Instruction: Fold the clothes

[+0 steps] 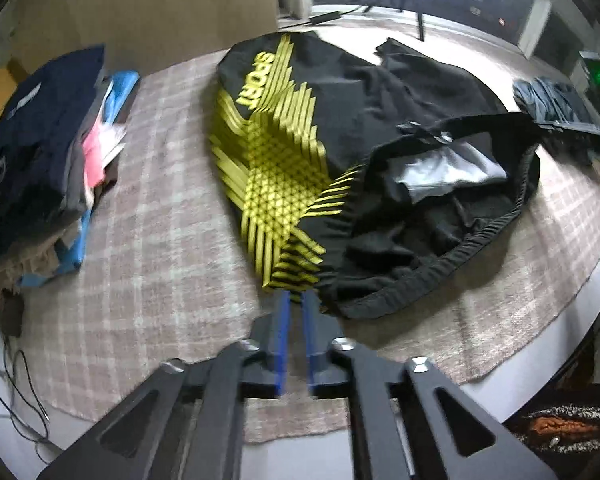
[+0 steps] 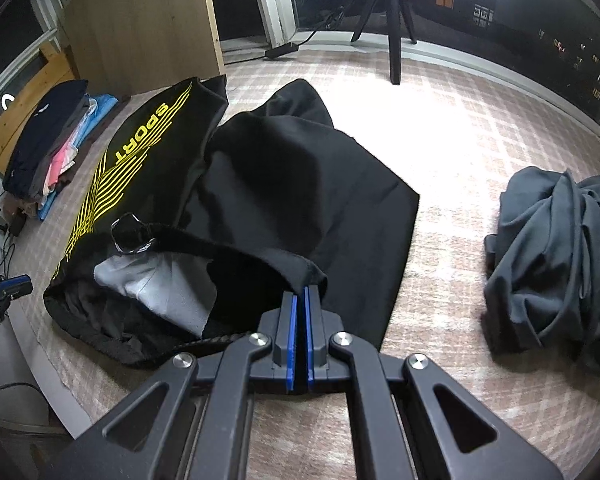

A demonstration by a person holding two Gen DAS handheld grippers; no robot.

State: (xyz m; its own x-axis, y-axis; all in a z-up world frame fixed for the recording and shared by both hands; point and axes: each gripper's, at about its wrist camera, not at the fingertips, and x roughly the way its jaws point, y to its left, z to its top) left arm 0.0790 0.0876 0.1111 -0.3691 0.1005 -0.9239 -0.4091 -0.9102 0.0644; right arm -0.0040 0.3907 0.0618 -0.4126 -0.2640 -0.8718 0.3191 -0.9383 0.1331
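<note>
Black sport shorts (image 1: 380,92) with a yellow pattern and the word SPORT lie on a checked rug, waistband open toward me, white lining showing. They also show in the right wrist view (image 2: 284,184). My left gripper (image 1: 296,298) is shut on the yellow-patterned corner of the waistband. My right gripper (image 2: 301,292) is shut on the other side of the waistband and holds it a little above the rug. The left gripper's blue tip (image 2: 16,282) shows at the left edge of the right wrist view.
A stack of folded clothes (image 1: 48,152) sits at the left; it also shows in the right wrist view (image 2: 52,144). A crumpled dark grey garment (image 2: 556,264) lies at the right. A tripod (image 2: 394,20) stands at the back. Cables (image 1: 24,392) lie off the rug's left edge.
</note>
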